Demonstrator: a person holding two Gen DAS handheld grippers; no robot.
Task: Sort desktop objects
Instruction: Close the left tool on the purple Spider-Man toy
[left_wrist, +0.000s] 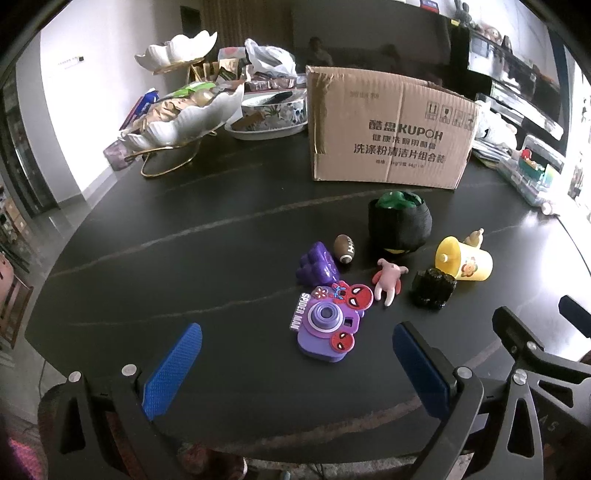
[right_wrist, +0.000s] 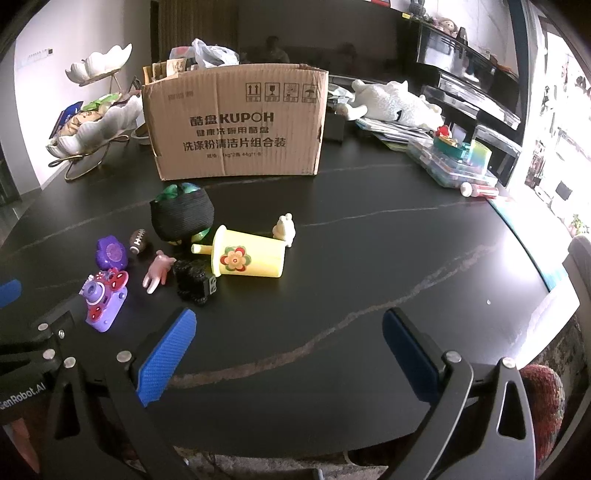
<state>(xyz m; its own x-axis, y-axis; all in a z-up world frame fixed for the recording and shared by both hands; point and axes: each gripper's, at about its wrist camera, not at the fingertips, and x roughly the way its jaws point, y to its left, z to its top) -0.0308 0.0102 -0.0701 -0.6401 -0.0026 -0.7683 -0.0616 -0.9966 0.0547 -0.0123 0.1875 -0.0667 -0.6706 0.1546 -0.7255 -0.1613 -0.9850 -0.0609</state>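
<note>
Two grippers hang low over the near edge of the dark table (right_wrist: 369, 266), side by side. The left gripper (left_wrist: 297, 354) has its blue pads spread wide with nothing between them, and the right gripper (right_wrist: 290, 343) stands just as wide and just as empty.

Just beyond the left gripper lies a purple Spider-Man toy camera (left_wrist: 327, 328), lens up. Behind it sit a purple paw-shaped toy (left_wrist: 319, 266) and a small brown football (left_wrist: 344, 248), close together. To the right of the camera a pink figure (left_wrist: 388, 280) lies flat, and next to that a black toy car (right_wrist: 194, 280) rests just beside a yellow cup (right_wrist: 251, 256) tipped on its side, flower print showing. A little cream figurine (right_wrist: 285, 229) stands right behind the cup. A black woven pouch (right_wrist: 183, 216) with something green inside sits further back, near the football.

Beyond the whole cluster stands an open cardboard box (right_wrist: 236, 122) printed KUPOH. Off to the left, white shell-shaped dishes (left_wrist: 177, 114) on a gold stand hold snacks; to the right lies a white plush toy (right_wrist: 399, 99).
</note>
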